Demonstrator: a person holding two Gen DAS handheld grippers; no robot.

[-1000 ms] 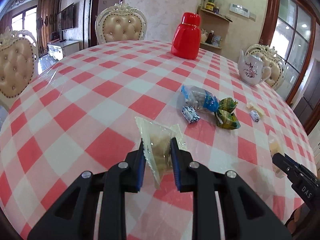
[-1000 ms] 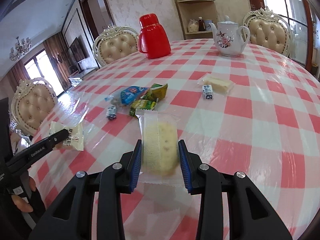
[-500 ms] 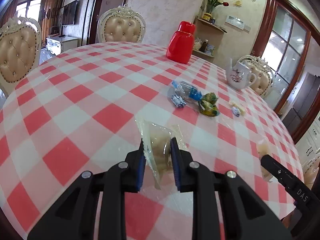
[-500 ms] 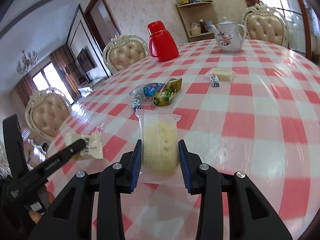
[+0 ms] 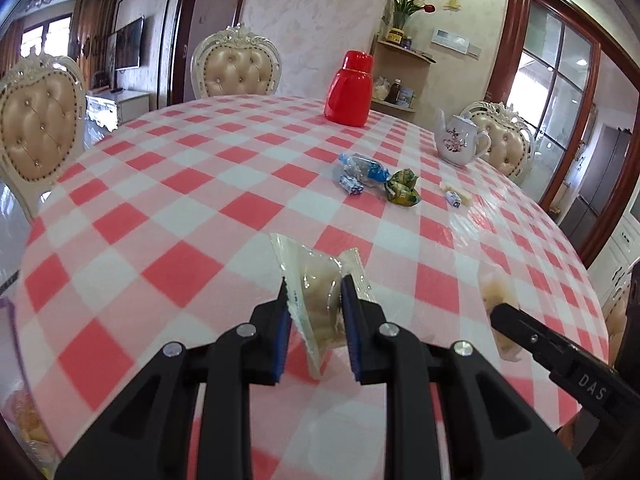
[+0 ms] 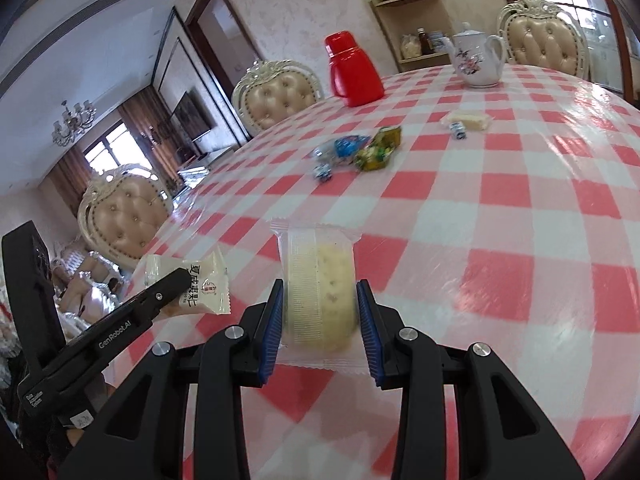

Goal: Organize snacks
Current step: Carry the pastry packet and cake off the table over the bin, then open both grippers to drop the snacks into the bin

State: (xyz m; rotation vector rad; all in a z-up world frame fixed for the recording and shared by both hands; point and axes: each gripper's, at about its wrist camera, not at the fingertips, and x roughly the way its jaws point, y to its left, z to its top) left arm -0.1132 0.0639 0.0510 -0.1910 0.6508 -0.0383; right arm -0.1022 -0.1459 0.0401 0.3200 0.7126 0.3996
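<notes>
You're mid-carry: your left gripper fingers pinch a clear-wrapped pastry, your right gripper fingers pinch a wrapped cracker, both above the counter. Loose snacks lie at 12 o'clock. Next, probably find a drop spot.

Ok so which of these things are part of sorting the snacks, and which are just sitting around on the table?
Part of the job:
- clear-wrapped pastry clamped in the left gripper
- wrapped cracker cake clamped in the right gripper
- blue packet
- green packets
- small blue-and-white candies
- pale bar

Just lying about:
- red flask
- teapot
- chairs
</notes>
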